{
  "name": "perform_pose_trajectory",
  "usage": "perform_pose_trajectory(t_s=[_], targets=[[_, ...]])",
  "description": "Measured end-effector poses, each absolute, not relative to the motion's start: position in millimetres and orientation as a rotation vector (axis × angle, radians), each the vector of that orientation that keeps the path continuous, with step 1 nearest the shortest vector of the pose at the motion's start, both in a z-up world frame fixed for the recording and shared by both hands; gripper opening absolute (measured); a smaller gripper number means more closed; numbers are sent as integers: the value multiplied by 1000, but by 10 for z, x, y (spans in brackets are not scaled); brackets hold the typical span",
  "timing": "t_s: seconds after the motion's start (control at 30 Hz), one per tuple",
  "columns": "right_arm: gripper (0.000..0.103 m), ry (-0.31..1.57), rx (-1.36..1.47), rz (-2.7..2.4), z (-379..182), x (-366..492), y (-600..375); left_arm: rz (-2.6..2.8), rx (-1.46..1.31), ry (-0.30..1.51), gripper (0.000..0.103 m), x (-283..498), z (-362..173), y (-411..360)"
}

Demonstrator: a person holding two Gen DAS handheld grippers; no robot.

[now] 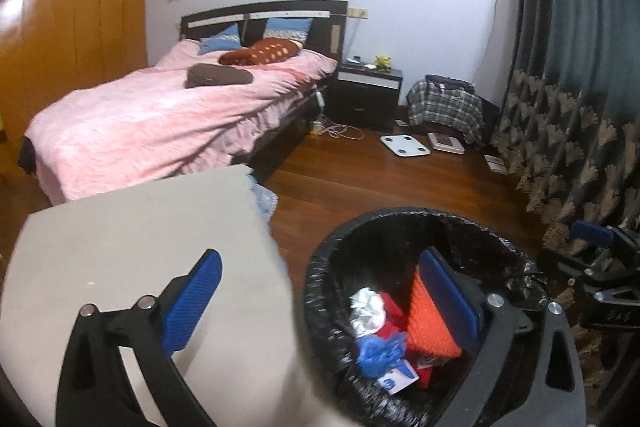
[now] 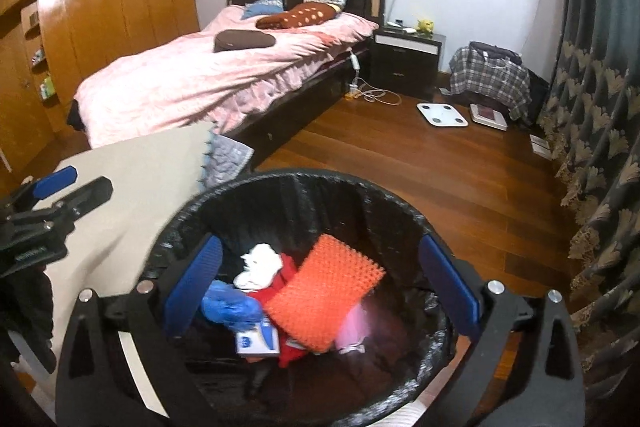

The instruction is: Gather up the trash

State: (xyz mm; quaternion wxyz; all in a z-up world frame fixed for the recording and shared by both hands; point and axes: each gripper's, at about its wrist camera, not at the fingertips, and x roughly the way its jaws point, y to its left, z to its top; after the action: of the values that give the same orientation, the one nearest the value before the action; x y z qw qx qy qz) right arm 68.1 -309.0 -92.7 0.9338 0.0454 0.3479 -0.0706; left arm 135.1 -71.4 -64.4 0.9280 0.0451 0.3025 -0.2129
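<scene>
Trash — colourful heap in black-lined bin

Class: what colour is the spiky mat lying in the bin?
Orange mat, clearest in the right wrist view.

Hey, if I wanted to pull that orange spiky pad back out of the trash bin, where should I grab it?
Probably its raised upper edge, coming straight down from above: the orange spiky pad lies tilted atop the other trash in the bin, and it looks thin enough for open jaws.
</scene>
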Motion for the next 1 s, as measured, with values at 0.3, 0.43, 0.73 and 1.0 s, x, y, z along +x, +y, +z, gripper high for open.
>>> perform_pose_trajectory(t_s=[0.3, 0.43, 0.73, 1.0], targets=[[98, 670, 95, -107, -537, 570, -2765, -339, 77, 588, 97, 1057, -359, -358], [98, 662, 92, -104, -435, 514, -2679, -312, 73, 573, 97, 951, -271, -246], [98, 638, 91, -103, -315, 392, -2565, -284, 85, 536, 97, 793, -137, -193], [98, 623, 85, -104, -282, 348, -2546, -282, 82, 518, 97, 736, -91, -189]])
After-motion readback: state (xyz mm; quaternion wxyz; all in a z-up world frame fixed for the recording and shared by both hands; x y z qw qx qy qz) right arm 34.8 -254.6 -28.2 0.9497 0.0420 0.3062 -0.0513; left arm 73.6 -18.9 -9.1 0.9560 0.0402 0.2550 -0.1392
